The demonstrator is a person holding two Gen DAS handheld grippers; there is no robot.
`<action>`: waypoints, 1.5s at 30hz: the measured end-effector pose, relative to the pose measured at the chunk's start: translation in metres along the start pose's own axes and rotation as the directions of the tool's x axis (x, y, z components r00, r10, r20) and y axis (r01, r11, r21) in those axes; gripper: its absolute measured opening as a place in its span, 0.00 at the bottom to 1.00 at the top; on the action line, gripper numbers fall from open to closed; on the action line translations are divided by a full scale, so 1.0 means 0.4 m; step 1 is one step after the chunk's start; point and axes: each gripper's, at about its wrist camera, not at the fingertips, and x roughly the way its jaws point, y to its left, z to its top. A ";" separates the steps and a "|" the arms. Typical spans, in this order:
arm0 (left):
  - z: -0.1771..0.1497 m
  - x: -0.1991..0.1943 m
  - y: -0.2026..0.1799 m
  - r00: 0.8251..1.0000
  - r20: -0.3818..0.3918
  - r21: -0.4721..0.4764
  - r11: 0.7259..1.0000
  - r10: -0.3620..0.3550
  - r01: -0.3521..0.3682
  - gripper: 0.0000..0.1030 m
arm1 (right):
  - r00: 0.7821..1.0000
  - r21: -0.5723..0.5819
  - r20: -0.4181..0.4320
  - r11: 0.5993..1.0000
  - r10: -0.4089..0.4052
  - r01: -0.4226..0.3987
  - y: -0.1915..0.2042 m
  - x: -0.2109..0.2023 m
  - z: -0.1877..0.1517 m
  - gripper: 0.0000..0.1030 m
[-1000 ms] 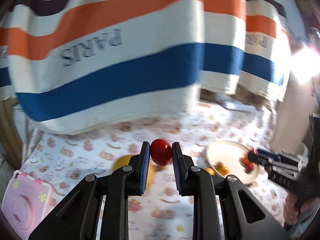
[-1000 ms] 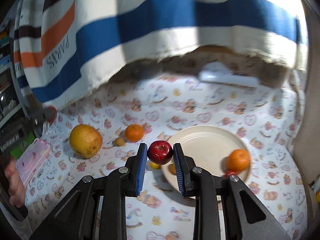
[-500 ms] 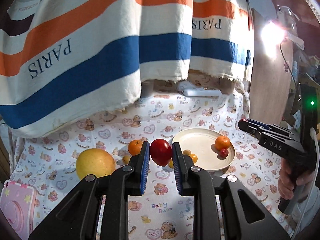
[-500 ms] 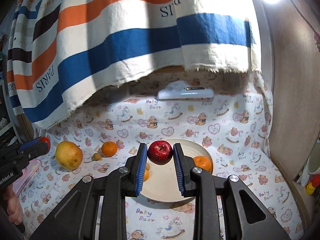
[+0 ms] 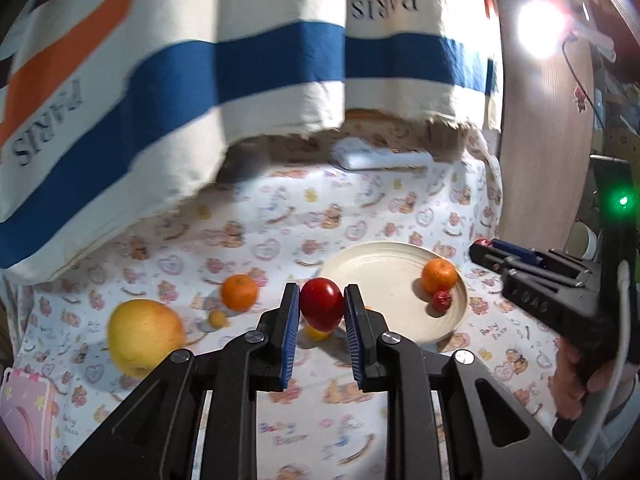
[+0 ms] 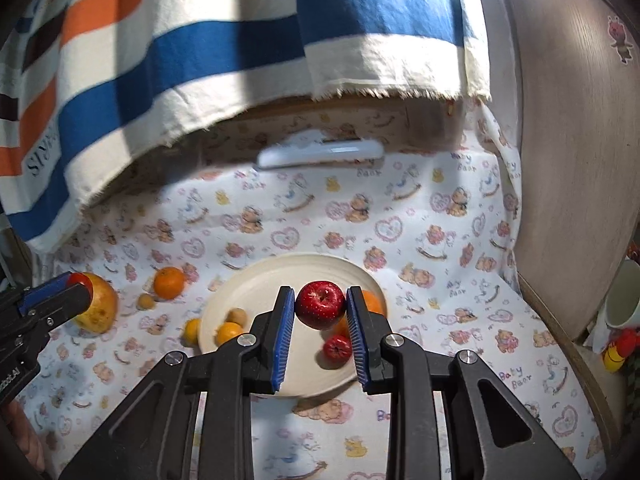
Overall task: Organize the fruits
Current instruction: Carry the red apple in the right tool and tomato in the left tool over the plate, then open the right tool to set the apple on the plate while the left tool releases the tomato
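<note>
Both grippers carry fruit toward the plate (image 6: 224, 300) ahead — left gripper (image 5: 321, 310) clamped on a tomato (image 5: 322, 309), right gripper (image 6: 321, 308) clamped on an apple (image 6: 320, 305).

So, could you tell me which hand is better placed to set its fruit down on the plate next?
The right. Its gripper holds the red apple directly over the plate, while the left gripper, shut on a tomato, hangs short of the rim, over the cloth.
</note>
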 end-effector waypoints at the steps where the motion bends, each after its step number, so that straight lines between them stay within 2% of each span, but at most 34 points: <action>1: 0.006 0.013 -0.012 1.000 -0.014 -0.004 1.000 -0.014 0.014 0.21 | 1.000 0.012 -0.025 1.000 -0.005 0.005 -0.009 0.012 -0.001 0.27; 3: 0.019 0.040 -0.030 0.998 -0.041 -0.031 0.998 -0.051 0.049 0.21 | 0.999 0.042 -0.046 0.999 0.014 -0.012 -0.025 0.024 -0.004 0.27; 6: 0.033 0.077 -0.057 0.998 -0.049 -0.025 0.999 -0.029 0.027 0.21 | 0.996 0.053 -0.082 0.998 0.028 -0.023 -0.035 0.044 -0.011 0.27; 11: 0.029 0.161 -0.094 0.989 -0.126 -0.013 0.997 -0.075 0.074 0.21 | 0.984 0.072 -0.156 0.995 0.081 -0.070 -0.040 0.083 -0.023 0.27; 15: 0.013 0.199 -0.119 0.991 -0.130 0.016 0.999 -0.043 0.045 0.21 | 0.985 0.071 -0.161 0.996 0.061 -0.050 -0.058 0.092 -0.021 0.27; 18: 0.004 0.222 -0.122 0.988 -0.144 -0.001 0.998 -0.062 0.063 0.21 | 0.981 0.098 -0.190 0.995 0.041 -0.023 -0.087 0.118 -0.023 0.27; 23: -0.022 0.261 -0.120 0.980 -0.172 -0.036 0.995 -0.101 0.096 0.21 | 0.965 0.132 -0.251 0.991 0.069 -0.036 -0.109 0.156 -0.036 0.27; 34: -0.048 0.290 -0.118 0.967 -0.225 -0.039 0.993 -0.116 0.110 0.21 | 0.965 0.080 -0.263 0.997 0.024 -0.003 -0.104 0.185 -0.043 0.27; 45: -0.054 0.306 -0.117 0.959 -0.254 -0.044 0.992 -0.124 0.116 0.21 | 0.964 0.087 -0.264 0.996 0.027 -0.004 -0.103 0.180 -0.041 0.27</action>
